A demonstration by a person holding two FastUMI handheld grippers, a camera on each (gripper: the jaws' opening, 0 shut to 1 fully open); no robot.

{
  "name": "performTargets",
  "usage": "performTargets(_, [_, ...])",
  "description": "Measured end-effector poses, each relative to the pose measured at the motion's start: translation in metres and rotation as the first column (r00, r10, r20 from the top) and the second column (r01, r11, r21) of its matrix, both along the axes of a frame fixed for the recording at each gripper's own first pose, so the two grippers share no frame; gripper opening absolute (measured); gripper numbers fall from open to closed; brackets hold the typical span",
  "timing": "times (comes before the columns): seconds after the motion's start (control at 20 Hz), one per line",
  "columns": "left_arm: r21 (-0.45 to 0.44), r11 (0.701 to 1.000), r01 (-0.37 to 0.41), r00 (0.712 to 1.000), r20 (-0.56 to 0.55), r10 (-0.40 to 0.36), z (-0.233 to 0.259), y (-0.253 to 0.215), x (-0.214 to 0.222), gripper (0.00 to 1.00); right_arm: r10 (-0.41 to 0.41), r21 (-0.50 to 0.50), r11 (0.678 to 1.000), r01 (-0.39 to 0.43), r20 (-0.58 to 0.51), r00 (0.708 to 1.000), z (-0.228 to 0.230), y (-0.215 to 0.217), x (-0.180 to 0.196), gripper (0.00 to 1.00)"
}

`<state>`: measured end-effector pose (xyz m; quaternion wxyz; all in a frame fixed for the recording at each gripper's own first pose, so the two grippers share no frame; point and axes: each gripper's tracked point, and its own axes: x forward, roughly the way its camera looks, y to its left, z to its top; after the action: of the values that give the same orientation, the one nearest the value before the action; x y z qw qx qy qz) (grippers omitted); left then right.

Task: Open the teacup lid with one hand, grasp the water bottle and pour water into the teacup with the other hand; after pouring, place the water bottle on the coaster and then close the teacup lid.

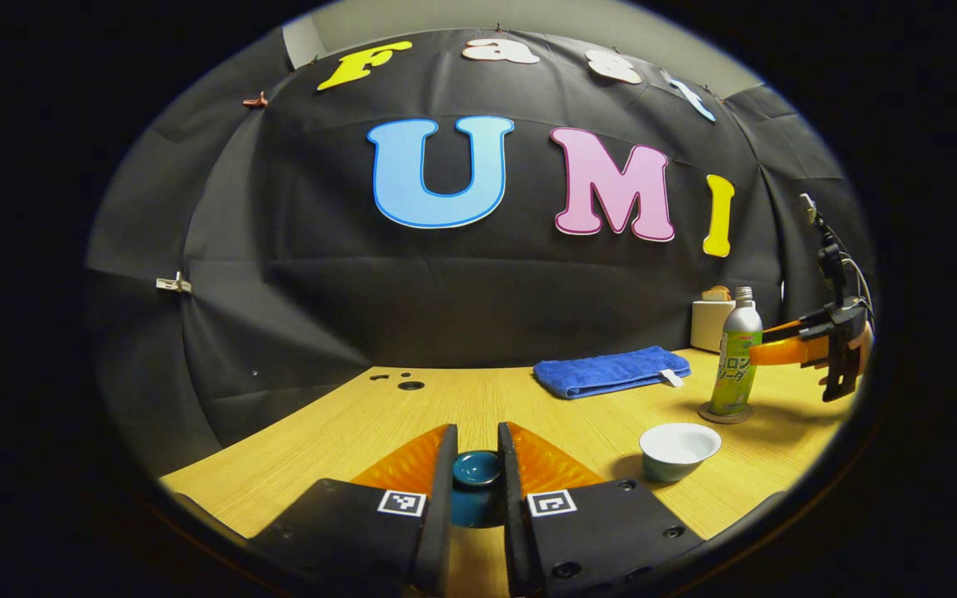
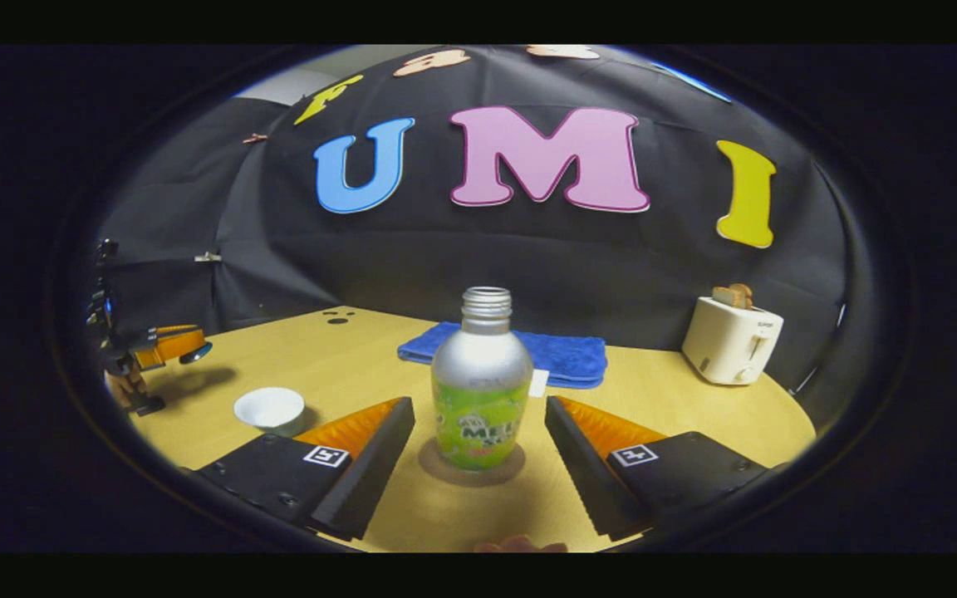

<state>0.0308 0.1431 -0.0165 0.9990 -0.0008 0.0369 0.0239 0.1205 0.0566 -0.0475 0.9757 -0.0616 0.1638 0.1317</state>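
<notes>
With the silver-and-green water bottle [image 2: 482, 386] standing on its round brown coaster [image 2: 472, 465], the pouring appears finished, leaving the lid to go back on. The right gripper [image 2: 478, 453] is sitting wide open around the bottle, touching nothing. The left gripper [image 1: 477, 473] is pinching the dark teal ceramic lid [image 1: 477, 469], well apart from the white teacup [image 1: 679, 449]; next, it must centre the lid over the cup's rim.

Left claw [image 1: 476, 477] clamped tight; right claw [image 2: 478, 440] spread wide, level.

Dim booth, soft shadows, strong fisheye edge distortion.
</notes>
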Motion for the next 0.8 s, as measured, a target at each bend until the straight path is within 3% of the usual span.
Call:
performTargets(0.1, [0.001, 0.999, 0.033, 0.999, 0.000, -0.033, 0.001, -0.007, 0.000, 0.30, -0.001, -0.030, 1.000, 0.001, -0.003, 1.000, 0.005, -0.016, -0.024, 0.98])
performTargets(0.3, [-0.018, 0.997, 0.073, 0.997, 0.002, -0.073, 0.002, -0.027, 0.002, 0.32, -0.023, -0.091, 0.995, 0.031, 0.089, 0.996, 0.036, -0.043, -0.066, 0.98])
performTargets(0.55, [-0.019, 0.983, 0.184, 0.983, 0.029, -0.184, 0.018, -0.086, 0.012, 0.30, -0.016, -0.047, 0.999, 0.023, 0.131, 0.991, 0.047, -0.032, -0.104, 0.98])
performTargets(0.8, [-0.025, 0.961, 0.275, 0.961, 0.006, -0.275, 0.020, -0.135, 0.027, 0.30, 0.006, -0.003, 1.000, -0.006, 0.104, 0.995, 0.024, -0.011, -0.123, 0.98])
